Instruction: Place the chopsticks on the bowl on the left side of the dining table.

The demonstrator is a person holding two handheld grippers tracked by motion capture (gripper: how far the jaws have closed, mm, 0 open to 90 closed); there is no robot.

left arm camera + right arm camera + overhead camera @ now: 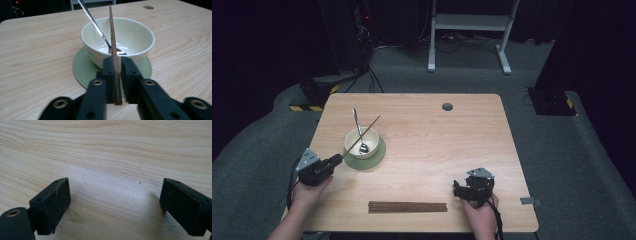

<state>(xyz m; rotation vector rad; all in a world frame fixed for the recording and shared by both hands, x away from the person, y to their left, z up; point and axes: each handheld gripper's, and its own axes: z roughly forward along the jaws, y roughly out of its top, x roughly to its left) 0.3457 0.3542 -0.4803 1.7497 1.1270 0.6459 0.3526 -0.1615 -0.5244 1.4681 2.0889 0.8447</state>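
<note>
A cream bowl (361, 142) stands on a green coaster (379, 156) at the table's left, with a metal spoon (357, 125) leaning in it. A brown chopstick (113, 37) lies slanted over the bowl, its thick end between the jaws of my left gripper (115, 66). The jaws stand narrowly apart: the left pad (108, 67) is against the stick and a thin dark gap shows on the right. Seen from above, the left gripper (332, 162) is just left of the bowl. My right gripper (113, 205) rests wide open on bare wood, nothing between its pads, near the table's front right (457, 189).
A dark brown flat bar (407, 206) lies along the table's front edge between the two hands. A round grey grommet (447, 106) sits near the far edge. Beyond the table are a white desk frame (469, 22) and dark equipment on the carpet.
</note>
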